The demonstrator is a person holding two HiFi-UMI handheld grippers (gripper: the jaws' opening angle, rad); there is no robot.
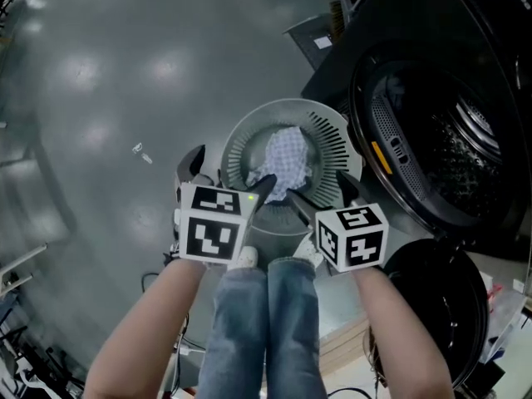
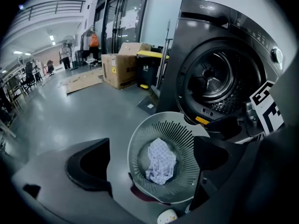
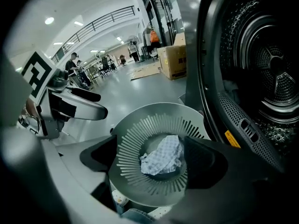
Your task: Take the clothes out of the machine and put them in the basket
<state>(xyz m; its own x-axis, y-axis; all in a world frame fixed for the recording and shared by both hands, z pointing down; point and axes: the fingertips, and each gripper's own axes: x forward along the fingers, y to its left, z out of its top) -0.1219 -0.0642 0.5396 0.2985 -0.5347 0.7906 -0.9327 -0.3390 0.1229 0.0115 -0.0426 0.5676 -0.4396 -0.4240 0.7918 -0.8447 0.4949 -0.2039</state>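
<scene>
My left gripper point(image 2: 152, 160) and right gripper point(image 3: 152, 157) have fingers apart, empty; the checked cloth point(image 1: 287, 160) in the basket point(image 1: 249, 127) looks light and limp, so I'd pinch a raised fold.

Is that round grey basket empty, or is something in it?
Not empty: the round grey slatted basket holds one crumpled blue-checked cloth on its bottom.

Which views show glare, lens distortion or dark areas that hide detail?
Head view: pale glare patches on the floor; inside the machine it is dim. Left gripper view: the wide-angle lens bends the machine front, and the corners are black. Right gripper view: same bending; basket and cloth look sharp.
</scene>
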